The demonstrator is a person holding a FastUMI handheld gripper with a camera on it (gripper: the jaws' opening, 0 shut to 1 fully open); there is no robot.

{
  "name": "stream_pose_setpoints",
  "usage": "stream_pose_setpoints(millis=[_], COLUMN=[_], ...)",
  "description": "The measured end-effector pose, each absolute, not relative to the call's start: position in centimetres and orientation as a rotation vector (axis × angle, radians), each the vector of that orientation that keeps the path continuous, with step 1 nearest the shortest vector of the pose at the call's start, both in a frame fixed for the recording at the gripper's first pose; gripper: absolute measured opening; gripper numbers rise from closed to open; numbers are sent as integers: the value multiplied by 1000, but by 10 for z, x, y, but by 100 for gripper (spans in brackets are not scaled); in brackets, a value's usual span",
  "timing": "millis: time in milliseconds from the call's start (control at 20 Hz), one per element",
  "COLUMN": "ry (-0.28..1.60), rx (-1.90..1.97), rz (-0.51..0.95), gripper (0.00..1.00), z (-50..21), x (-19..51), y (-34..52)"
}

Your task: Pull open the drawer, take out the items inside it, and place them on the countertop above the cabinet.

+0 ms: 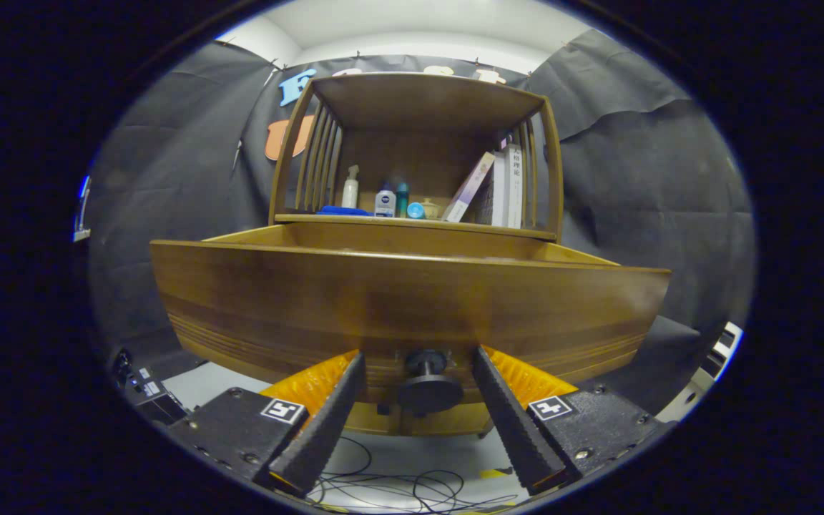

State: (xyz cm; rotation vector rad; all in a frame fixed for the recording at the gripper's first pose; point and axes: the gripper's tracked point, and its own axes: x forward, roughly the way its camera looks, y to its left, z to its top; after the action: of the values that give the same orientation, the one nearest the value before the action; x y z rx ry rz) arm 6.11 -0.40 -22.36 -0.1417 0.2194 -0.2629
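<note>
Jaws wide apart around drawer knob [428, 378], untouched; bottles [376, 199], books [501, 187] on countertop [412, 222].

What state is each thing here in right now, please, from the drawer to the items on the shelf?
Drawer: pulled open; contents hidden behind its front.
Knob: between the jaws, not touched.
Gripper: open, jaws either side of the knob.
Books: one leaning, the others upright.
Bottles: upright on the shelf.
Cables: loose on the floor.

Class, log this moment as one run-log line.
brown wooden drawer: pulled out | round black knob: between fingers, ungripped | gripper: open
</note>
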Motion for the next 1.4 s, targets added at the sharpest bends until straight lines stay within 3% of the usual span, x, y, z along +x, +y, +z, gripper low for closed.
stream_pose_setpoints(millis=[1400], ry=[239], rx=[-125], rz=[-243], gripper=[97], z=[-206], x=[116], y=[-16])
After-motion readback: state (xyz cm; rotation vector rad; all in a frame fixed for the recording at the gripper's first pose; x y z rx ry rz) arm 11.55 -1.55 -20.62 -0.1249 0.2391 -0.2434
